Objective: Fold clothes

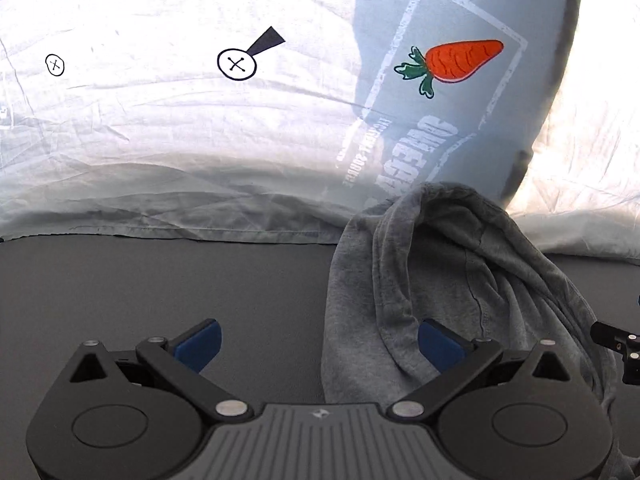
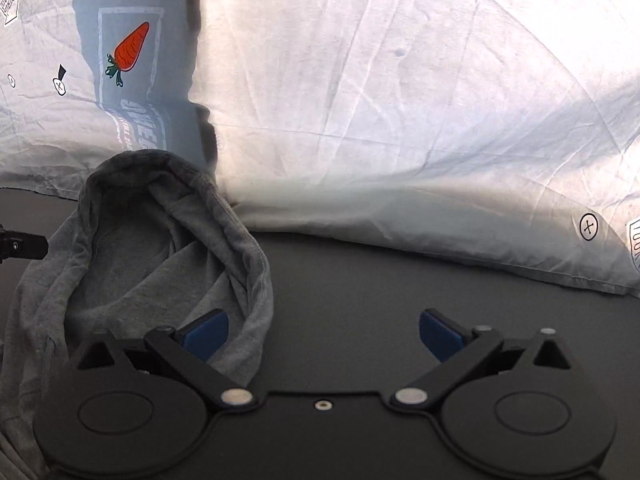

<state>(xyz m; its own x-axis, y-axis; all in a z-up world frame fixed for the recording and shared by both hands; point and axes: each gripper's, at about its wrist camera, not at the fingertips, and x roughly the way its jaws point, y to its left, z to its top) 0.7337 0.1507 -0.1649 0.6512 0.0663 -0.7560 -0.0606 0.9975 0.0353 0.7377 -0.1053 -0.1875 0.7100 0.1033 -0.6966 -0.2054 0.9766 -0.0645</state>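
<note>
A crumpled grey garment (image 1: 460, 280) lies heaped on the dark surface (image 1: 160, 288), its long axis running from the near side toward the far edge, where its rounded opening meets a white printed sheet (image 1: 160, 120). The left gripper (image 1: 318, 344) and right gripper (image 2: 324, 336) both have their fingers spread wide and released, grasping nothing.

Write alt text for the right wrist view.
A crumpled grey garment lies on a dark surface, to the left of the open right gripper, whose blue-padded fingers hold nothing. Behind hangs a white sheet with a carrot print at the upper left.
</note>
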